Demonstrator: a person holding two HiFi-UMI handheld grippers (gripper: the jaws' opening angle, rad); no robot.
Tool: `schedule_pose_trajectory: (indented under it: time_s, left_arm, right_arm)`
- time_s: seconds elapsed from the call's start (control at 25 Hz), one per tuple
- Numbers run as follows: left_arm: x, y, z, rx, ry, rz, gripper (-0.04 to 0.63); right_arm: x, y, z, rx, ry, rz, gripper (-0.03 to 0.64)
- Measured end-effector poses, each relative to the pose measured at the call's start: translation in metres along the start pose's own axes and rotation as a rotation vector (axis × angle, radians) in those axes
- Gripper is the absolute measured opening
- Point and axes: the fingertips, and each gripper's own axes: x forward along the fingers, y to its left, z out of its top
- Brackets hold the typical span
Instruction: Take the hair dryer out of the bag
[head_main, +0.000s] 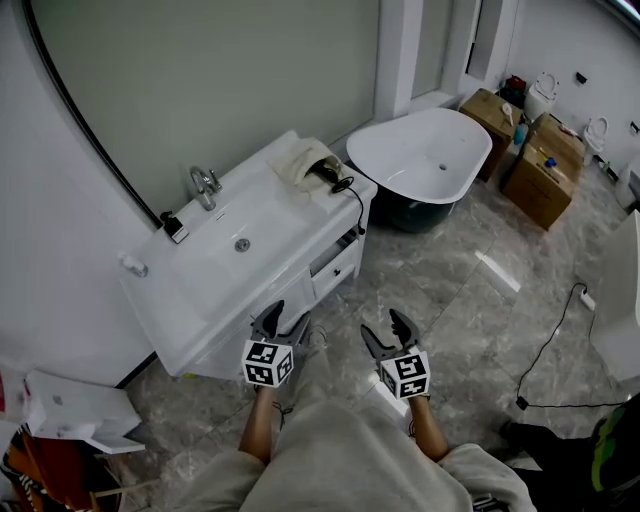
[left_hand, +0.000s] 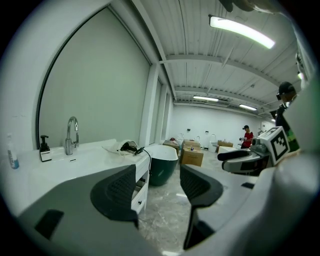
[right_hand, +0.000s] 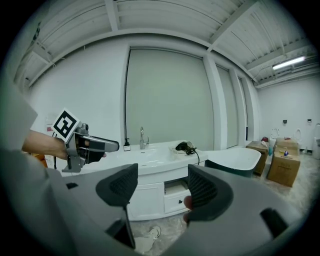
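A black hair dryer (head_main: 327, 175) lies half inside a cream cloth bag (head_main: 299, 160) on the far right end of the white vanity top (head_main: 262, 222); its black cord (head_main: 358, 200) hangs over the edge. The same bag and dryer (left_hand: 128, 146) (right_hand: 185, 147) show small and far off in both gripper views. My left gripper (head_main: 279, 318) is open and empty in front of the vanity. My right gripper (head_main: 386, 329) is open and empty beside it, over the floor. Both are well short of the bag.
A faucet (head_main: 205, 185), a basin drain (head_main: 241, 244) and a soap bottle (head_main: 174, 228) are on the vanity. A white bathtub (head_main: 422, 155) stands past it, cardboard boxes (head_main: 543, 170) at the far right. A cable (head_main: 548, 343) runs across the marble floor. A drawer (head_main: 337, 262) stands ajar.
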Motion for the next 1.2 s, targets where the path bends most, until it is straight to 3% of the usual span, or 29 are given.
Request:
schedule_pose_trajectory:
  time_s: [0.56, 1.2]
  left_arm:
    - [0.149, 0.126, 0.065, -0.032, -0.018, -0.051, 0.255]
    - [0.313, 0.241, 0.152, 0.012, -0.008, -0.118, 0.255]
  right_arm:
    - [0.167, -0.064, 0.066, -0.041, 0.03, -0.05, 0.297]
    - [0.337, -0.145, 0.14, -0.044, 0.048, -0.101, 0.296]
